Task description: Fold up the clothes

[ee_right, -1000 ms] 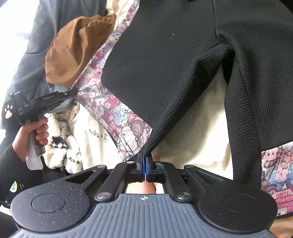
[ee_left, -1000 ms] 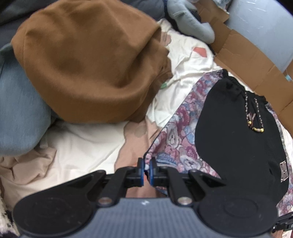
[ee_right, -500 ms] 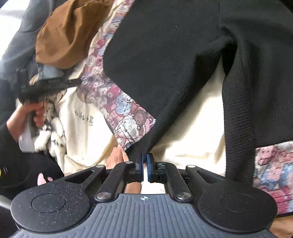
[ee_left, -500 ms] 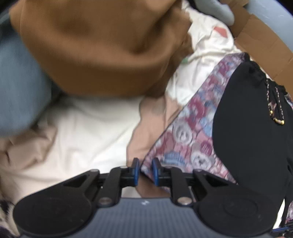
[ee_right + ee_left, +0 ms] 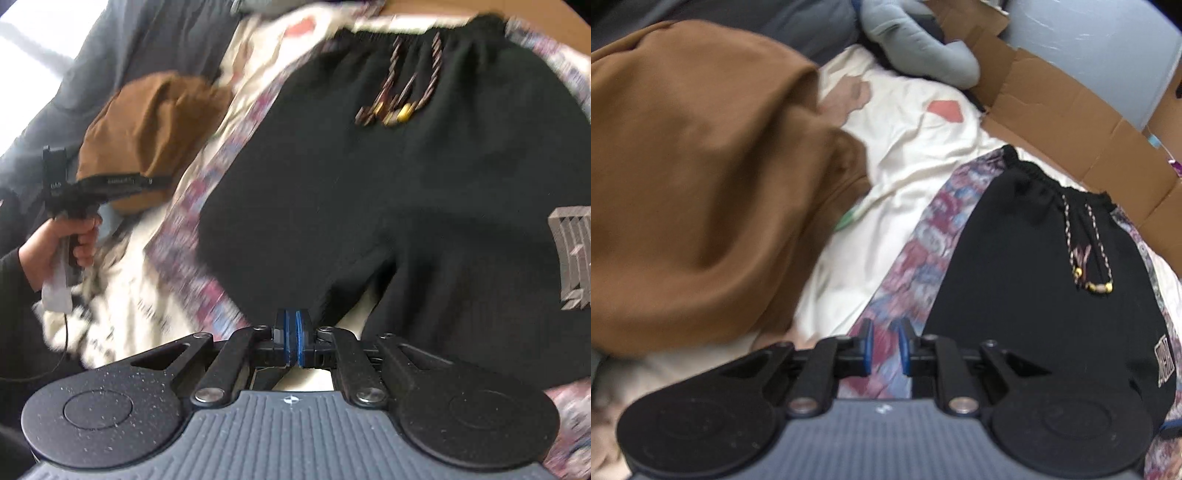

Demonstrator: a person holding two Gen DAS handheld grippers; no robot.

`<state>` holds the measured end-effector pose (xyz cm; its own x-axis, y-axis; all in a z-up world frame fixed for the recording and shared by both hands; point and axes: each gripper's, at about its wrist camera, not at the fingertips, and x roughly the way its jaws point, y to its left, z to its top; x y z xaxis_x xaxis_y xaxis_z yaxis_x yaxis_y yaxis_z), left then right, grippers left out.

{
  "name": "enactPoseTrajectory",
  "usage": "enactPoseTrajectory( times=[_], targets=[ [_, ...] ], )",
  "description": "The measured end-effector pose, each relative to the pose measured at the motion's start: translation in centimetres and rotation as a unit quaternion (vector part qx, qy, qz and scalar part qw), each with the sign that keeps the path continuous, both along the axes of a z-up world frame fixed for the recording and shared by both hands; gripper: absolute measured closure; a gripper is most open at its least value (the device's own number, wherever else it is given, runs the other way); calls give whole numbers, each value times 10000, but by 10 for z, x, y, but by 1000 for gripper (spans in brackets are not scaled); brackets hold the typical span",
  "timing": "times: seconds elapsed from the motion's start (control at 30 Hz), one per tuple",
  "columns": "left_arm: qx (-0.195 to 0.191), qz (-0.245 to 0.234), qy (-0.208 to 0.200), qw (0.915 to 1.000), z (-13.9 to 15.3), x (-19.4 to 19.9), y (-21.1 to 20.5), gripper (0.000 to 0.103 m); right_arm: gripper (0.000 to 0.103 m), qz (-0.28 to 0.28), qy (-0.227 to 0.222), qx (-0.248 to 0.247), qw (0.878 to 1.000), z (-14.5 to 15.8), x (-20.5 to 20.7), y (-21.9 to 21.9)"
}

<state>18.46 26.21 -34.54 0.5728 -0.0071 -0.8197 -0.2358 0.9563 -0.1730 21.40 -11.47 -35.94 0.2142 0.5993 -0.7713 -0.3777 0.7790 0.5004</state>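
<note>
Black shorts spread flat, waistband far, on the cream bedding for folding; right claw pinched together at the inner leg hem, left claw slightly apart over the patterned side stripe, gripping nothing.

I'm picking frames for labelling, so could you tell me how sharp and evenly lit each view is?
Left wrist: the brown garment and patterned stripe are motion-smeared; the drawstring is fairly crisp. Right wrist: the black shorts are smeared throughout, with a blown-out corner top left.
</note>
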Motion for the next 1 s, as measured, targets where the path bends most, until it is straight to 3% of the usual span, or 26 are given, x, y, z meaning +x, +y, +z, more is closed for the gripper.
enactPoseTrajectory(
  times=[0.23,0.4,0.5,1.0],
  targets=[
    [44,-73,-73,9999,-26,34,-6,88,100,-230,-674,-647,9954,0,33,-6],
    [-46,50,142,9999,-48,40,-4,88,99,-107,-869,-794,9930,-8,49,8],
    [-93,65,279,9995,-58,37,-5,89,92,27,-942,-772,9925,-15,54,20],
    [159,-134,395,9990,-54,34,-6,89,92,145,-413,-1226,9915,-62,33,3]
  ],
)
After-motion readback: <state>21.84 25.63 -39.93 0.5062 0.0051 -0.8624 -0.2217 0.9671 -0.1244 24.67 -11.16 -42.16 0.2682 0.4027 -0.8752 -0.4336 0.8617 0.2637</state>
